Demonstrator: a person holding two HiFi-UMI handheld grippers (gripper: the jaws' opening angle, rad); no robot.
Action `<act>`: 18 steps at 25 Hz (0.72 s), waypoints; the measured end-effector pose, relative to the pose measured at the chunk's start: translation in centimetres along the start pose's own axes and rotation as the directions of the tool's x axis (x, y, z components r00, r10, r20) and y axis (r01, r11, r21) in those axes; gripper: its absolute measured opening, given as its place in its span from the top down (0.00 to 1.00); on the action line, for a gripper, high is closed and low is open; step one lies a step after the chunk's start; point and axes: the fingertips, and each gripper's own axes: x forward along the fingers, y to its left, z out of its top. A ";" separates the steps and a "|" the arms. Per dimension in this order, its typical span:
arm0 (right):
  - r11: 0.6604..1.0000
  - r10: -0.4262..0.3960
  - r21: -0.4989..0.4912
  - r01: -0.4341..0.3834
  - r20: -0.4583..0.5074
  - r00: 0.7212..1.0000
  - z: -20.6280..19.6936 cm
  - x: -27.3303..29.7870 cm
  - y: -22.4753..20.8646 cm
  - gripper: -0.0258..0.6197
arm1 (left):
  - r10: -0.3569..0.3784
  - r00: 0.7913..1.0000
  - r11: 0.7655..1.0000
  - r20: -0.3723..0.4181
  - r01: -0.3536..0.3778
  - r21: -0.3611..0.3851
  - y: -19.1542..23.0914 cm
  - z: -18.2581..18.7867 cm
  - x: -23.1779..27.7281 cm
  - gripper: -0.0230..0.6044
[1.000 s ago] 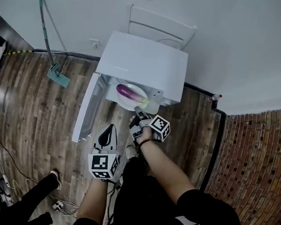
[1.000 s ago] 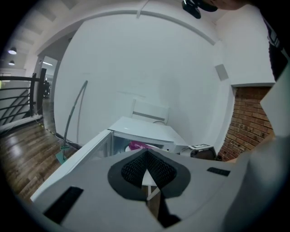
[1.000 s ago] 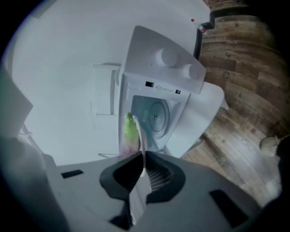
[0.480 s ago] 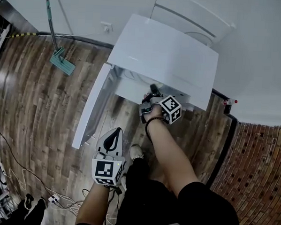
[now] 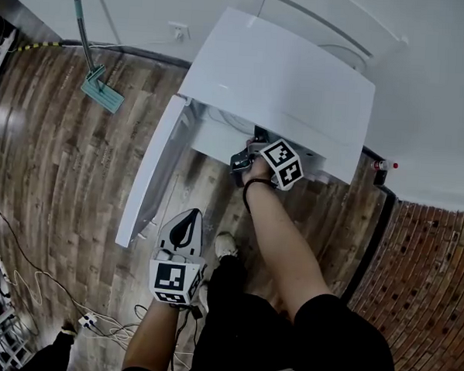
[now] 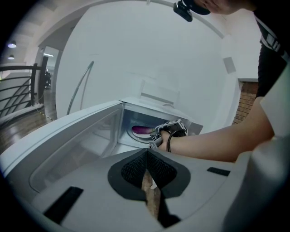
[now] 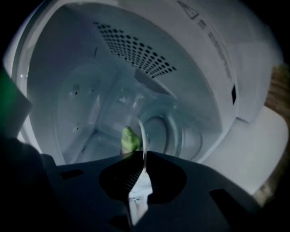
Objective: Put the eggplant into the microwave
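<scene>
The glossy purple eggplant (image 6: pixel 144 130) with its green stem lies on a round white plate (image 6: pixel 135 134). Both are inside the cavity of the boxy white microwave (image 5: pixel 278 81), just past its mouth. Our right gripper (image 7: pixel 141 155) is clenched on the near rim of that plate, which shows edge-on between its jaws, with the stem just beyond. We cannot tell whether the plate rests on what looks like the round turntable (image 7: pixel 174 136) farther in or hangs above it.

That is where we judge the risk lies. We pinch the plate at one thin edge only, so its far side could sag and let the eggplant roll off. Letting go before the plate is seated would drop it. Pushing on could knock the rim against the cavity wall, and pulling the jaws out at an angle could drag the plate back toward the mouth.

The white door (image 5: pixel 149 176) stands open at the left. Our left gripper (image 6: pixel 146 154), closed on nothing, hangs on the near side, apart from the door, and a careless swing could bump it.
</scene>
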 end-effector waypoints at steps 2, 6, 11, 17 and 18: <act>0.992 -0.047 -0.120 0.049 0.015 0.999 0.2 0.1 0.0 0.89 | -0.005 1.000 1.000 -0.012 0.005 0.001 -0.1 -0.2 0.3 0.96; 0.913 -0.169 -0.365 0.182 0.067 0.983 0.3 0.3 -0.6 0.73 | -0.017 0.999 1.000 -0.031 0.017 -0.003 -0.3 -0.2 1.0 0.96; 0.796 -0.285 -0.520 0.310 0.131 0.950 0.8 0.6 -1.8 0.59 | -0.043 0.999 0.999 -0.031 0.043 0.008 -1.1 0.4 2.4 0.96; 0.846 -0.231 -0.481 0.231 0.060 0.971 -0.1 -2.1 -1.3 0.71 | -0.043 0.999 0.999 -0.029 0.043 -0.012 -1.6 1.3 3.2 0.96; 0.848 -0.223 -0.486 0.209 0.031 0.974 -0.5 -2.9 -1.4 0.84 | -0.038 0.999 0.999 -0.028 0.037 -0.014 -1.6 1.6 3.3 0.96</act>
